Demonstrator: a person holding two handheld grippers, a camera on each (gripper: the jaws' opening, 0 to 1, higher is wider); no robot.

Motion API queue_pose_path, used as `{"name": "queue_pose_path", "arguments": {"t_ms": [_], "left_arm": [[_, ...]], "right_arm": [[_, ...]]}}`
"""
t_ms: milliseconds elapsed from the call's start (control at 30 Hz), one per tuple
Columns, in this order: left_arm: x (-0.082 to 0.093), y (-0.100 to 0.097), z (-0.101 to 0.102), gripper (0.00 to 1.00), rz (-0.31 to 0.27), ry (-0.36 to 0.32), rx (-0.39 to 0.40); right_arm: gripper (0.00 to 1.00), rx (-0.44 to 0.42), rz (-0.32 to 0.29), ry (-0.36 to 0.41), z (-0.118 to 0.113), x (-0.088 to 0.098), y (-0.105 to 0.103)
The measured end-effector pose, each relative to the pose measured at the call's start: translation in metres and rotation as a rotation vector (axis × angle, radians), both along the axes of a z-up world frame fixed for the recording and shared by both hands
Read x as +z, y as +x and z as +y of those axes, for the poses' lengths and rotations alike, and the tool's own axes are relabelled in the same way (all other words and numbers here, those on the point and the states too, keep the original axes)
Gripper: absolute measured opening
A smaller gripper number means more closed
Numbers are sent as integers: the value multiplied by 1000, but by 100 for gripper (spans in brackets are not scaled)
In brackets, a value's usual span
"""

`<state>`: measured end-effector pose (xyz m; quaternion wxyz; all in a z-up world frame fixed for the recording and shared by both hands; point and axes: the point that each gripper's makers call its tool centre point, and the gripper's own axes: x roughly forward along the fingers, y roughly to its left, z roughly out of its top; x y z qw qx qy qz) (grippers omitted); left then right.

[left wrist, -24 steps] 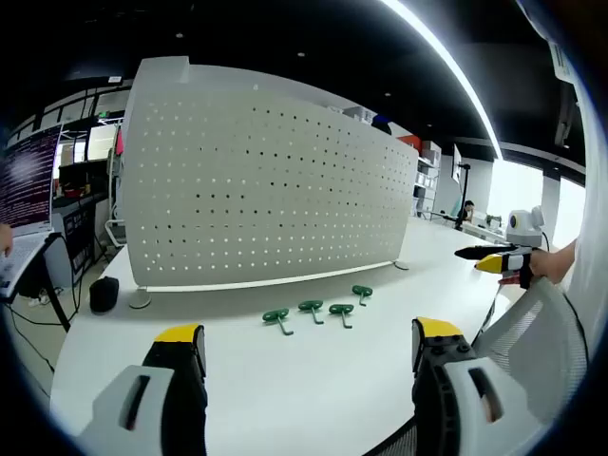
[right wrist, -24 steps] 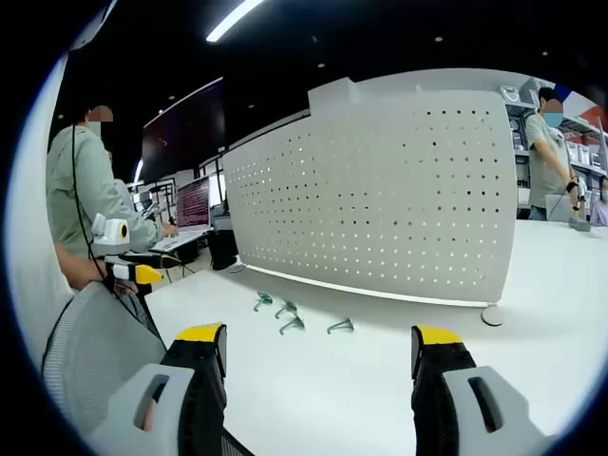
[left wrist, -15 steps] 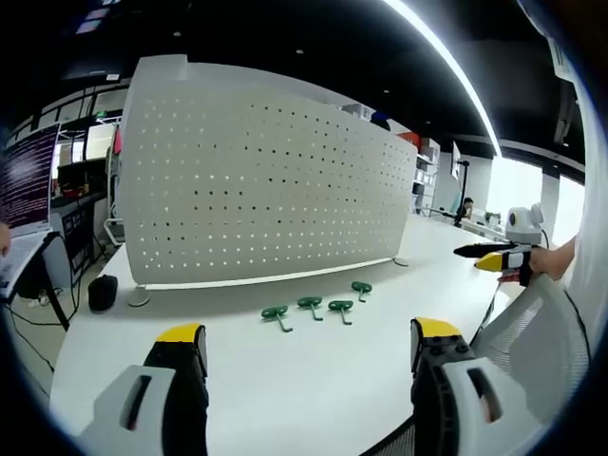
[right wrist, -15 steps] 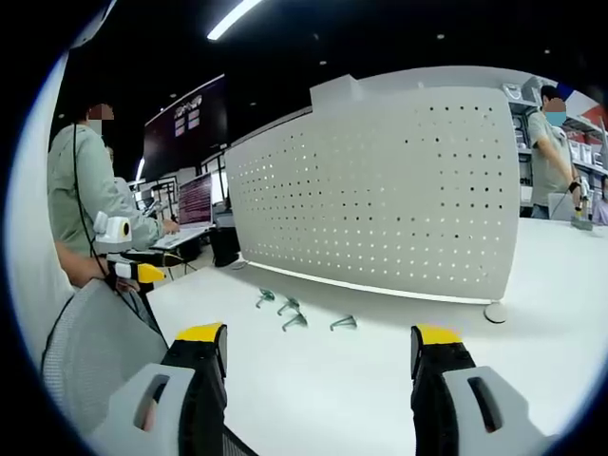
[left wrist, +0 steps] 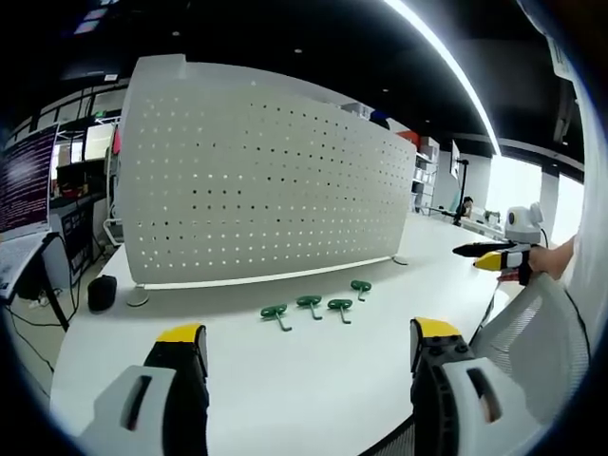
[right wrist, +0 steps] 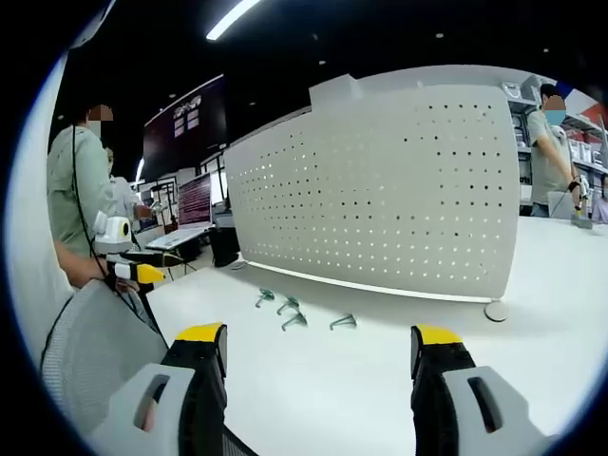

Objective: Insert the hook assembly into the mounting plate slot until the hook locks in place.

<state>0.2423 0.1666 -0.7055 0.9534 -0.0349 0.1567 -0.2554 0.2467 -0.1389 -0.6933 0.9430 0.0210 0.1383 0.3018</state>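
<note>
Office workspace, white counter point(left wrist: 285, 380). Pegboard point(left wrist: 256, 180) upright at far edge; four green hooks point(left wrist: 309, 309) in row before it. Left gripper point(left wrist: 299, 356), right gripper point(right wrist: 318, 356) wide, empty. Hooks likely light, stiff; pinch shank.

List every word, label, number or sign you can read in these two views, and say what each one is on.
None can be read.
Monitor at the left gripper view's left edge: rows of text, too small and blurred.
Dark wall screen in the right gripper view: bright marks, too blurred.
White pegboard: holes, no lettering.

Both views low over table point(left wrist: 285, 370), facing pegboard point(left wrist: 256, 180) from opposite angles; hooks point(right wrist: 294, 313) shared.
</note>
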Motion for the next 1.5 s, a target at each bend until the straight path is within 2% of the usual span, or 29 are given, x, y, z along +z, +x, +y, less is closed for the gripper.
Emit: {"name": "queue_pose_path", "arguments": {"t_ms": [1200,1500], "left_arm": [[-7,0,5,91,-1,9,-5],[-3,-1,-1,90,0,25,-17]], "right_arm": [[77,5,-8,-33,1,-1,0],[77,2,-18,-38,1,1,0]]}}
